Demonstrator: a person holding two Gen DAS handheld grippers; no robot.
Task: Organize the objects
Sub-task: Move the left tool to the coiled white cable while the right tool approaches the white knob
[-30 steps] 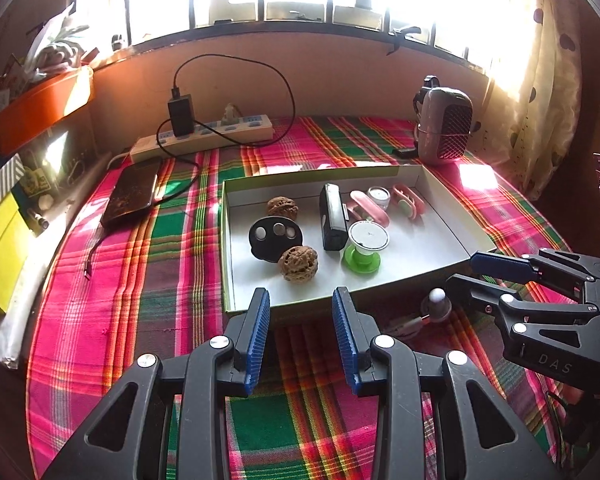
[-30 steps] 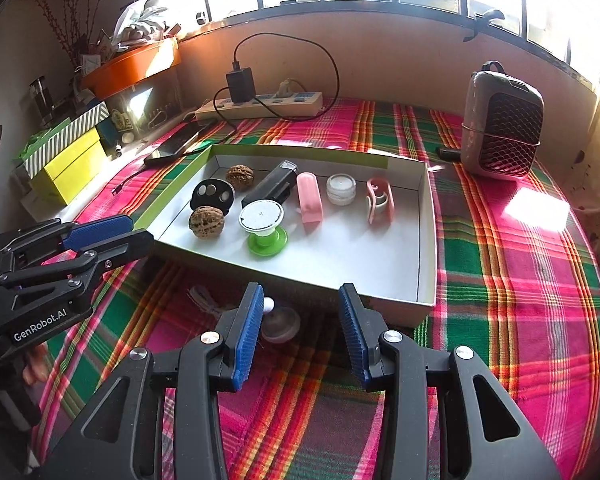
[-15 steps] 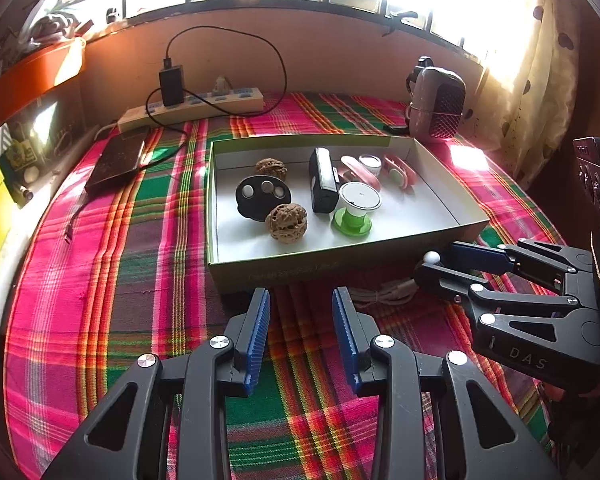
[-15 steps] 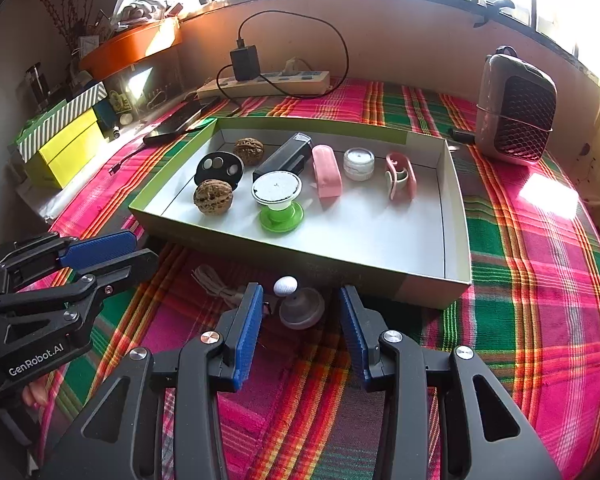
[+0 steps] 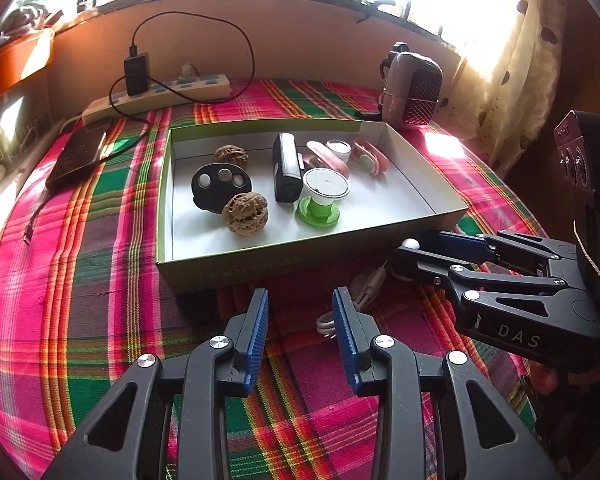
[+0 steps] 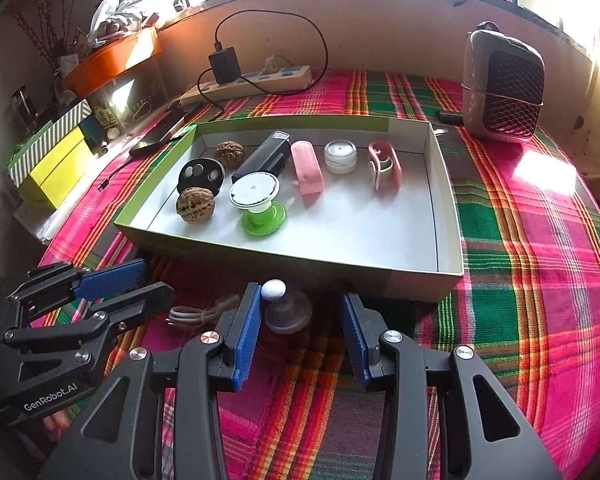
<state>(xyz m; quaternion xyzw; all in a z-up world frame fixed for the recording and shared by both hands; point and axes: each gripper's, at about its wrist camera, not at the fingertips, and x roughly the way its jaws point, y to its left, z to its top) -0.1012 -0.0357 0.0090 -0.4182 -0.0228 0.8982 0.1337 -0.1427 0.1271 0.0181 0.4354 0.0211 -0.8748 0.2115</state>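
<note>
A shallow white box with green rim (image 5: pixel 284 266) (image 6: pixel 380 270) lies on the plaid cloth. It holds two walnuts (image 5: pixel 245 213), a black disc (image 5: pixel 220 184), a black block (image 5: pixel 286 168), a green-footed stand (image 6: pixel 260 200), a pink case (image 6: pixel 307 166), a small jar (image 6: pixel 341 156) and a pink holder (image 6: pixel 386 164). In front of the box lie a small device with a white ball tip (image 6: pixel 274 289) and a bundled grey cable (image 6: pixel 196 314) (image 5: pixel 356 300). My right gripper (image 6: pixel 298 324) is open, its fingers around the ball-tipped device. My left gripper (image 5: pixel 300 320) is open and empty, left of the cable.
A grey heater (image 6: pixel 502 88) stands at the back right. A power strip with charger (image 6: pixel 252 78) and a dark phone (image 5: pixel 80 152) lie at the back left. Yellow boxes (image 6: pixel 56 160) and an orange planter (image 6: pixel 108 60) stand at the left edge.
Both grippers have drawn back from the box and lowered. The right gripper now has the ball-tipped device between its open fingers; more of the cable shows.
</note>
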